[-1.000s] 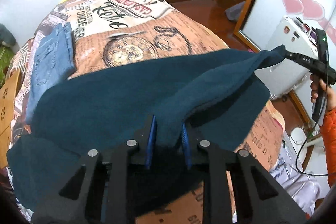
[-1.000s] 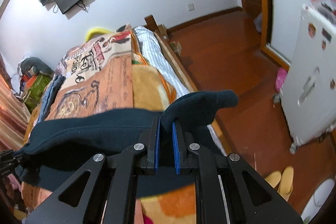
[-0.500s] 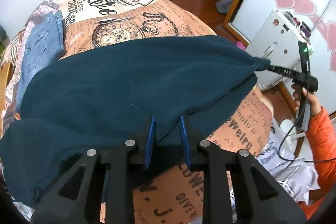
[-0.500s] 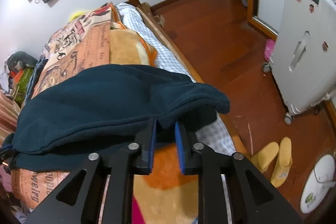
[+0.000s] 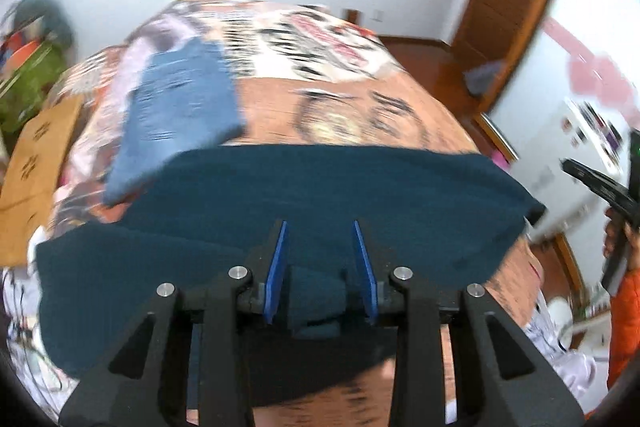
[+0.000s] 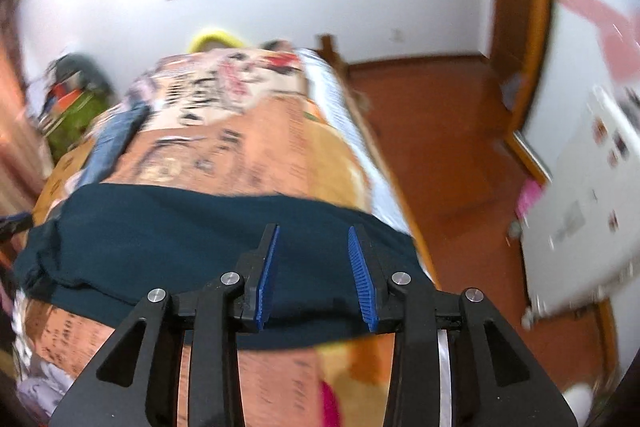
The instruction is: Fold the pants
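Observation:
The dark teal pants (image 5: 340, 195) lie folded across the near part of the bed, and they also show in the right wrist view (image 6: 192, 231). My left gripper (image 5: 320, 231) is open just above the near edge of the pants, with a fold of cloth between the finger bases. My right gripper (image 6: 312, 235) is open and empty over the right end of the pants. The right gripper also shows at the right edge of the left wrist view (image 5: 600, 183), held by a hand.
The bed has a printed orange bedspread (image 5: 360, 107). Folded blue jeans (image 5: 180, 115) lie at its far left. A white appliance (image 6: 592, 203) stands on the wooden floor (image 6: 440, 131) to the right. A cardboard box (image 5: 36, 151) sits left of the bed.
Both grippers have opened and let go of the pants. The pants, held stretched in the air before, now lie on the bed. Both views are blurred by motion.

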Demonstrator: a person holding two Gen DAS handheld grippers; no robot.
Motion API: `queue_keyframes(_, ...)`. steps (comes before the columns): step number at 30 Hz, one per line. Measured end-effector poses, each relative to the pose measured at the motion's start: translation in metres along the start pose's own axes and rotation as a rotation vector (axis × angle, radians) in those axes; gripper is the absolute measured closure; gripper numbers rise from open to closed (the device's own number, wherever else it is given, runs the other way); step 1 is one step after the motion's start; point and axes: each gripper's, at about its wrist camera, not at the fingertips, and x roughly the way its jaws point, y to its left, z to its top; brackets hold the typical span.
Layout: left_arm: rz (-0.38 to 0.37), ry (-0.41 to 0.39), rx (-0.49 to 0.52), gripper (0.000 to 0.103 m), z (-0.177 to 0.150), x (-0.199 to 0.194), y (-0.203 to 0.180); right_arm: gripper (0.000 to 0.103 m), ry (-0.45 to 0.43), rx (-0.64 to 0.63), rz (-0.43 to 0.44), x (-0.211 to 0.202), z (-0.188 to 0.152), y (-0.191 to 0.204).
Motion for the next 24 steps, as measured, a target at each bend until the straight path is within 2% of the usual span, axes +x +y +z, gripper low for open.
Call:
queue_keyframes(6, 0.175, -0.055, -0.119, 0.053, -0.001, -0.023, 0.095, 0.071, -0.042, -0.183, 0.146, 0.025, 0.043, 0.093)
queue_keyframes(11, 0.278, -0.068, -0.207, 0.048, -0.009, -0.039, 0.179, 0.071, -0.048, -0.308, 0.262, 0.055, 0.065, 0.178)
queue_keyframes(14, 0.320, -0.062, -0.248, 0.047, -0.018, -0.042, 0.223, 0.071, -0.025, -0.366, 0.321, 0.076, 0.072, 0.225)
queue_keyframes(18, 0.331, -0.031, -0.319, 0.047, -0.034, -0.035, 0.276, 0.071, 0.033, -0.435, 0.395, 0.106, 0.078, 0.284)
queue_keyframes(22, 0.368, 0.028, -0.362, 0.047, -0.051, -0.014, 0.318, 0.071, 0.093, -0.484, 0.450, 0.137, 0.076, 0.332)
queue_keyframes(24, 0.359, 0.058, -0.394, 0.047, -0.060, 0.001, 0.337, 0.071, 0.132, -0.505, 0.473, 0.155, 0.071, 0.353)
